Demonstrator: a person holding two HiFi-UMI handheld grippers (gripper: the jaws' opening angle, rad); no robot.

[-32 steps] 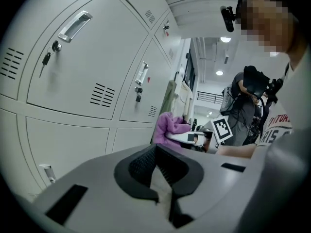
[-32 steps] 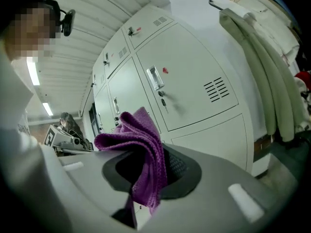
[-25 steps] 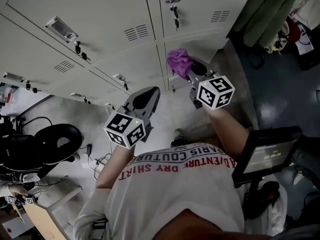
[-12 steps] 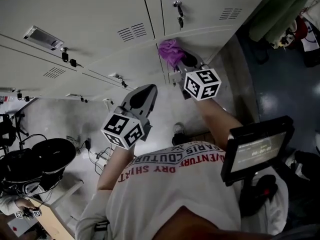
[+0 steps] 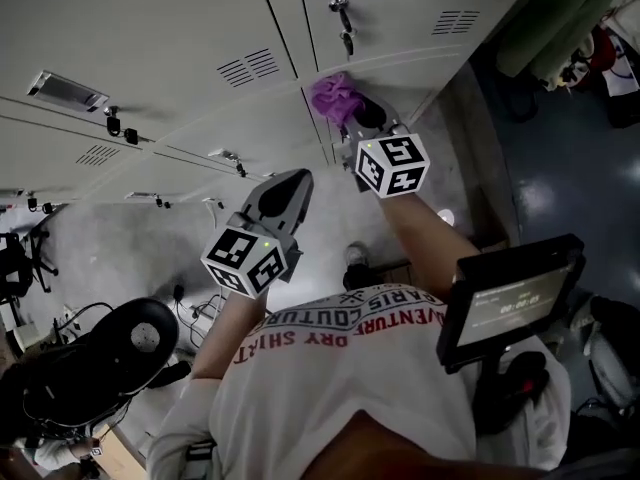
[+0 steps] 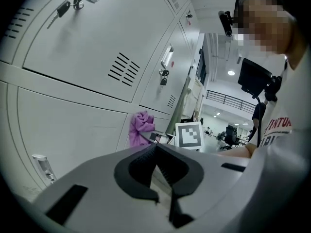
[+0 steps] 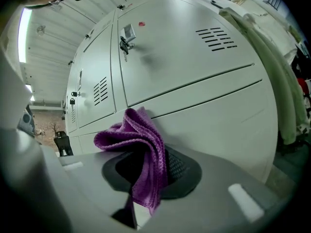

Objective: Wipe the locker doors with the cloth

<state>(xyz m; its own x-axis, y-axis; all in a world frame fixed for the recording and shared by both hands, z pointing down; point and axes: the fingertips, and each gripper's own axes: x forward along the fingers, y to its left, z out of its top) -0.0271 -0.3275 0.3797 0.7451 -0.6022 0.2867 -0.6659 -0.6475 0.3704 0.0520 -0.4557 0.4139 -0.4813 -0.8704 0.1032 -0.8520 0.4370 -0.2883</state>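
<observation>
Pale grey locker doors (image 5: 180,28) fill the upper part of the head view. My right gripper (image 5: 362,118) is shut on a purple cloth (image 5: 332,96), and the cloth rests against a lower locker door (image 7: 204,106) near the seam between two doors. In the right gripper view the cloth (image 7: 141,149) bunches out of the shut jaws. My left gripper (image 5: 288,190) hangs lower and to the left, away from the doors, jaws shut with nothing in them. From the left gripper view the cloth (image 6: 141,127) shows ahead against the lockers (image 6: 82,57).
Door handles with keys (image 5: 340,8) stick out from the lockers. A monitor on a stand (image 5: 510,303) is at my right. A black chair (image 5: 100,358) and cables lie on the floor at lower left. Green fabric (image 5: 560,18) hangs at the upper right.
My right gripper has carried the cloth leftward and up along the locker face. The left gripper has barely moved.
</observation>
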